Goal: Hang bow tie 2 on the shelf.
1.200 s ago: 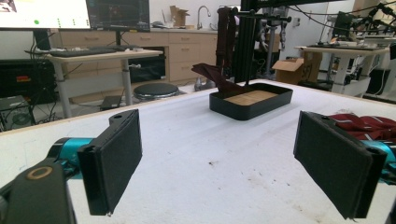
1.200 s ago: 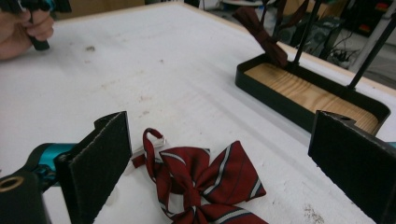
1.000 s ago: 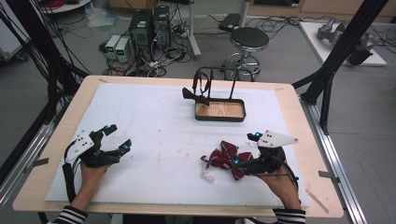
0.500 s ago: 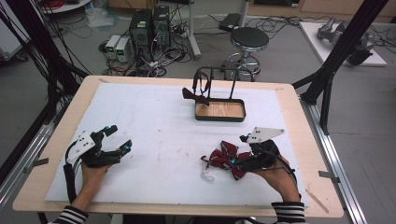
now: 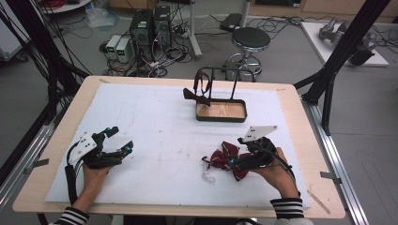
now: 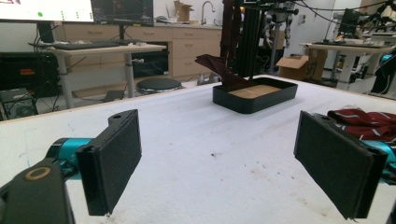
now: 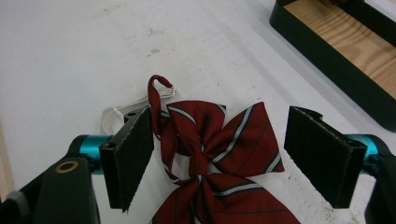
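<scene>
**Entry: striped bow tie on white mat, right gripper closing in**

Left to right, as seen from the high view.

1. Left gripper (image 5: 119,139) — resting on the white padded table mat (image 5: 155,122) at about 8 o'clock. Jaws are stood wide apart with nothing between them; only bare mat is seen between the pads in the left gripper view.

2. Dark red fabric bow tie with thin pale stripes (image 7: 219,154) — laid flat on the mat at about 5 o'clock, a white elastic neck loop (image 5: 207,174) trailing from its left side. Judged light, soft and limp; the wings will likely fold and droop once lifted. The firmest hold is judged to be the central knot, where the cloth is bunched; the loop is thin and apt to slip.

3. Black tray with wooden floor and upright black rack (image 5: 220,111) — at 12 o'clock, well apart from the tie. A second dark red bow tie (image 5: 196,96) is hung at the rack's left post.

4. Right gripper (image 7: 219,161) — lowered over the tie. Jaws have just been closing, yet are still parted, with the knot between the pads and not yet pressed.
</scene>
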{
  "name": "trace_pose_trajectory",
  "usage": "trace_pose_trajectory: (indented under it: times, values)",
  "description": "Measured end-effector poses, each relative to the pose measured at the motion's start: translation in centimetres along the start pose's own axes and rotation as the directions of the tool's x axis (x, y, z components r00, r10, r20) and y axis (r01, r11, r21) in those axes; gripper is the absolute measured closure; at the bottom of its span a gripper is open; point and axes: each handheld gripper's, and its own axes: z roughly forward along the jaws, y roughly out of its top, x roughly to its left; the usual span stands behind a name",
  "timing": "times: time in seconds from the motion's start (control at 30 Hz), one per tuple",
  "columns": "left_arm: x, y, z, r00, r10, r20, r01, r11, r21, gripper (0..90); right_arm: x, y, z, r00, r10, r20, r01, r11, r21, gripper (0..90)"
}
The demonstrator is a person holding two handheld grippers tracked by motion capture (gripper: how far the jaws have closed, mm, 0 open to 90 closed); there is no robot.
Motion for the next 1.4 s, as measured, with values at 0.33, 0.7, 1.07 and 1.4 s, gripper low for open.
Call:
trace_pose_trajectory:
  times: [0.33, 0.7, 1.07, 1.4]
  values:
    - [0.0, -0.1, 0.0, 1.0, 0.006, 0.0, -0.006, 1.0, 0.006, 15.3, 0.0, 0.2, 0.9, 0.9998, -0.017, 0.001, 0.017, 0.997, 0.074, 29.4]
    - [0.0, -0.2, 0.0, 1.0, 0.002, 0.0, -0.002, 1.0, 0.007, 15.3, 0.3, 0.1, 2.9, 0.9987, -0.048, -0.019, 0.051, 0.978, 0.203, 35.1]
    - [0.0, -0.2, 0.0, 1.0, -0.001, 0.002, 0.001, 1.0, 0.003, 15.3, 0.4, -0.2, 4.5, 0.998, -0.057, -0.025, 0.062, 0.958, 0.28, 41.5]
    - [0.0, -0.2, 0.0, 1.0, 0.001, 0.004, -0.001, 1.0, 0.007, 15.3, 0.3, -0.3, 4.8, 0.9969, -0.074, -0.027, 0.079, 0.948, 0.309, 46.8]
